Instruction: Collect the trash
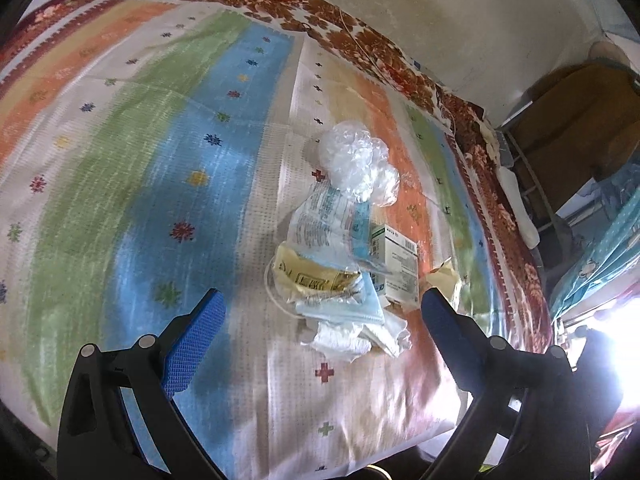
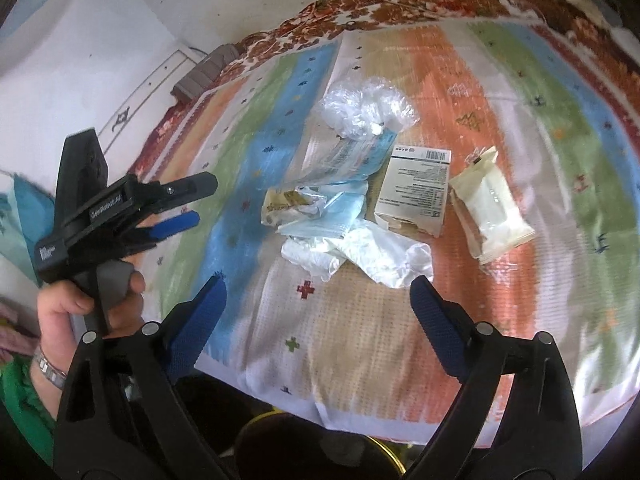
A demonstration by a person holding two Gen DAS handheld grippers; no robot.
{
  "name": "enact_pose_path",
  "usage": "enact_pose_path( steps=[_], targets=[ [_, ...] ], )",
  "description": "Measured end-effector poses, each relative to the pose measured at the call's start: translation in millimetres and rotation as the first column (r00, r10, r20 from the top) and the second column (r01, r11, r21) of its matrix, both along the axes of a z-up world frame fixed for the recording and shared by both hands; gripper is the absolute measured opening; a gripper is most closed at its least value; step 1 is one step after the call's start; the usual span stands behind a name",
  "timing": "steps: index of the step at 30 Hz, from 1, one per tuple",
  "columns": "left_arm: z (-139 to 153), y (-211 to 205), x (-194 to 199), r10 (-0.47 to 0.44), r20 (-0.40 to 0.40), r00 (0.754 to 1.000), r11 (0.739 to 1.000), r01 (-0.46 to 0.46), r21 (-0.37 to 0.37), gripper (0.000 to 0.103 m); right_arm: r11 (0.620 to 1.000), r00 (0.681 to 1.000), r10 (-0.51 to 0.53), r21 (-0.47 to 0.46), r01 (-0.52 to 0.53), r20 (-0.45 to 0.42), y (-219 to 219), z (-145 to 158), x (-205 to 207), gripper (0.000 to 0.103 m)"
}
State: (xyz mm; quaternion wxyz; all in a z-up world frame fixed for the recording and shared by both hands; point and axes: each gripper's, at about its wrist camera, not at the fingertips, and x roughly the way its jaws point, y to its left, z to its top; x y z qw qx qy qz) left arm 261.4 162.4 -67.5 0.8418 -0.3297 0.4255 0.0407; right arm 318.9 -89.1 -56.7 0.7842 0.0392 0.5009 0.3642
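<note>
Right wrist view: a bed covered by a striped bedspread point(image 2: 500, 92) in orange, green, blue and white carries a loose heap of trash near its middle. Largest to smallest: a crumpled clear plastic bag point(image 2: 366, 110) at the far end, a white cardboard box point(image 2: 416, 192) with a barcode, a cream sealed packet point(image 2: 494, 208) lying just right of the box and apart from the heap, white tissue point(image 2: 372, 254), a blue face mask point(image 2: 340, 216), a yellow wrapper point(image 2: 286, 202). The right tongs point(image 2: 318, 300) hang spread and empty before the tissue; the left tongs point(image 1: 322, 308), in a hand point(image 2: 86, 300), are likewise spread and empty.
</note>
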Motion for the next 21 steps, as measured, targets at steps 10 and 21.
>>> enact_pose_path(
  steps=[10,21],
  targets=[
    [-24.8,14.7,18.9,-0.036,0.012,0.999,0.996,0.037,-0.085,0.084,0.998,0.993,-0.032,0.058,0.039,-0.115,15.6,-33.8,27.9,0.076],
    [-36.3,23.2,38.9,-0.037,0.032,0.999,0.987,0.041,-0.152,0.073,0.991,0.974,-0.060,0.106,0.085,-0.220,24.4,-62.8,57.3,0.060]
  ],
)
